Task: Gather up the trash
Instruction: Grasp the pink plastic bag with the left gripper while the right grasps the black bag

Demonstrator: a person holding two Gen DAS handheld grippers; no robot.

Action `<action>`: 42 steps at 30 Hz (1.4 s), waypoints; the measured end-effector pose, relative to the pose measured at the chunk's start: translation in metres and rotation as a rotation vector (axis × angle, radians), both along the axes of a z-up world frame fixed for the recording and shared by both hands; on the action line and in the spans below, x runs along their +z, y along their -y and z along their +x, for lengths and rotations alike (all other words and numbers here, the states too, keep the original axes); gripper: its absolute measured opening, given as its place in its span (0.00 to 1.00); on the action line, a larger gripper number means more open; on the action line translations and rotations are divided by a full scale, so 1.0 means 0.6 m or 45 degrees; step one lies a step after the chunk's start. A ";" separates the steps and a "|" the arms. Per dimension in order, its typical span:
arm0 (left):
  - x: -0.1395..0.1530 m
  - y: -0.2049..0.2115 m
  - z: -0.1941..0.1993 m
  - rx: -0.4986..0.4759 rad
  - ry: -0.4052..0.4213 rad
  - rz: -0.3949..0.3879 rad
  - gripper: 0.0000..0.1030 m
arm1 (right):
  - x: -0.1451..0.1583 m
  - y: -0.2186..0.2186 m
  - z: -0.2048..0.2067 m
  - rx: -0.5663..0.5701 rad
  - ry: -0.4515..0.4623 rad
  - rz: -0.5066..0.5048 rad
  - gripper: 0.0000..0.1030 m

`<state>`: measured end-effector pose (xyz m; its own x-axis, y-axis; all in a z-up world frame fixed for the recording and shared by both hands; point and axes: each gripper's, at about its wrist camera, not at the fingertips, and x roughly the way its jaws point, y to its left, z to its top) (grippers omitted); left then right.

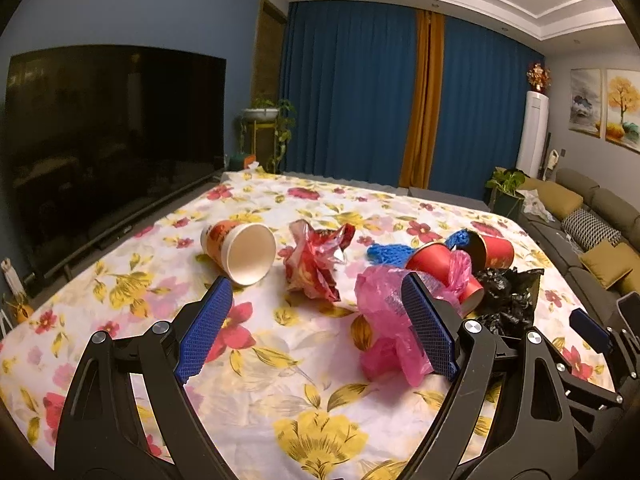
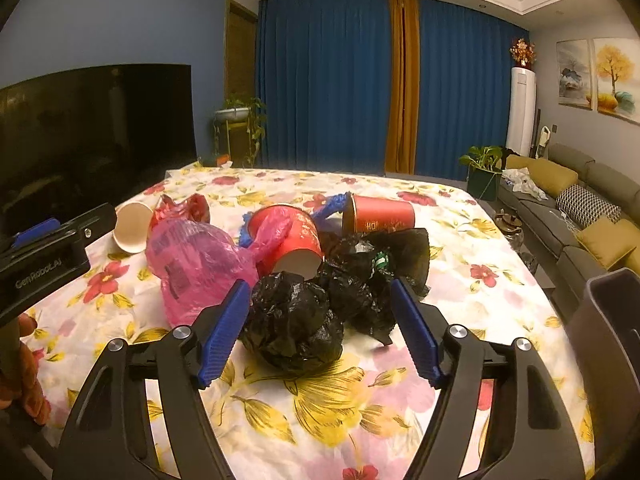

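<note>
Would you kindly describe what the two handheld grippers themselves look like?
Both the left gripper and right gripper have black, cut-out triangular arms with silver pivot bolts and blue ribbed pads. The left gripper's body carries white "Gen Robot.AI" lettering.

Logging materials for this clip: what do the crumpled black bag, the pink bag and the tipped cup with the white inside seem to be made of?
Crumpled black bag: thin glossy plastic film, sharp shiny creases. Translucent pink bag: thin plastic film; light passes through. Tipped orange-printed cup with white inside: probably paper, matte interior, rolled rim.
</note>
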<state>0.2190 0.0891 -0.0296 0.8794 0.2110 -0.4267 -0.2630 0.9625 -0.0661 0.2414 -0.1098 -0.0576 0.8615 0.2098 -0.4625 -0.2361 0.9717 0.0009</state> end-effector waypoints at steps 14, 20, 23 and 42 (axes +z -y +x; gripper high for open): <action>-0.030 0.006 0.017 -0.090 -0.050 -0.055 0.82 | -0.021 -0.014 0.051 0.085 -0.178 0.002 0.13; -0.035 0.015 0.032 -0.186 -0.086 -0.155 0.82 | -0.016 0.003 0.039 0.075 -0.145 0.060 0.05; -0.041 0.024 0.043 -0.209 -0.113 -0.166 0.77 | -0.010 0.019 0.030 0.063 -0.135 0.099 0.04; -0.048 0.043 0.021 -0.303 -0.145 -0.196 0.03 | 0.037 0.100 -0.072 0.008 0.004 0.147 0.04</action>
